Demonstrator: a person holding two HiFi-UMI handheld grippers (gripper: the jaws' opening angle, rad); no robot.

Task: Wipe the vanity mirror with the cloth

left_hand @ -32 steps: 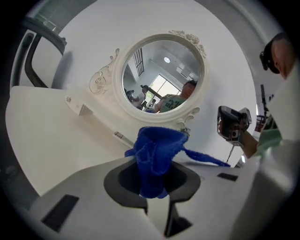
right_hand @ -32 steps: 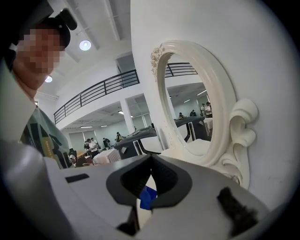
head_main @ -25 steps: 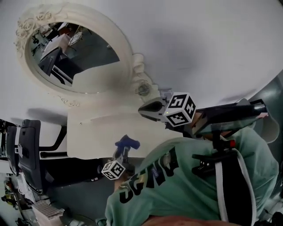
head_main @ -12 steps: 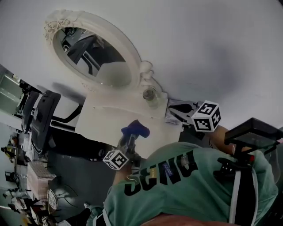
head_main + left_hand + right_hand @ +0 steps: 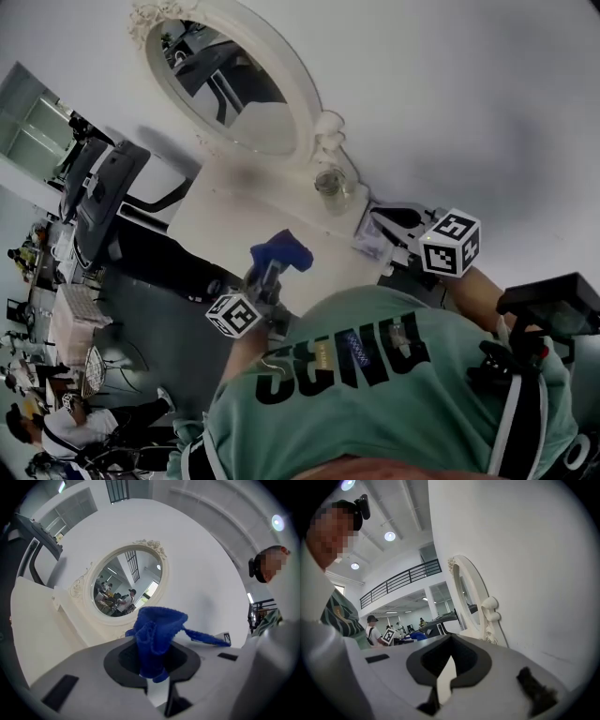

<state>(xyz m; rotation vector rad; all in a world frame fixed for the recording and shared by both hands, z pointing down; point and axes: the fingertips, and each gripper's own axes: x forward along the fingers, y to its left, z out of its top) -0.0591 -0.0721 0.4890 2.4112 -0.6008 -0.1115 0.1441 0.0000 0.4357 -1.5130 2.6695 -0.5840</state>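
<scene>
While the head view is looking steeply down over a green shirt [image 5: 375,375], the left gripper [image 5: 266,277] is hanging over the front part of the white vanity table [image 5: 234,211], short of the glass.

- Left gripper: its own view is showing the jaws pressing together on a bunched blue cloth [image 5: 157,637]. The cloth is standing up out of the jaws, with one thin tail trailing off to the right. It is not touching the mirror.
- Vanity mirror [image 5: 126,585]: an oval in an ornate white frame, standing upright at the back of the table against the white wall [image 5: 450,112]. In the left gripper view it is sitting directly beyond the cloth, well apart from it. The glass is reflecting a hall with people in it.
- Right gripper [image 5: 449,667]: the jaws are closing on each other with nothing between them. In its view the mirror is appearing nearly edge-on, just ahead and to the right. In the head view this gripper is hovering off the table's right corner, near the mirror's base.
- A small glass jar [image 5: 330,181] is standing on the table just beside the foot of the mirror frame, between the two grippers.
</scene>
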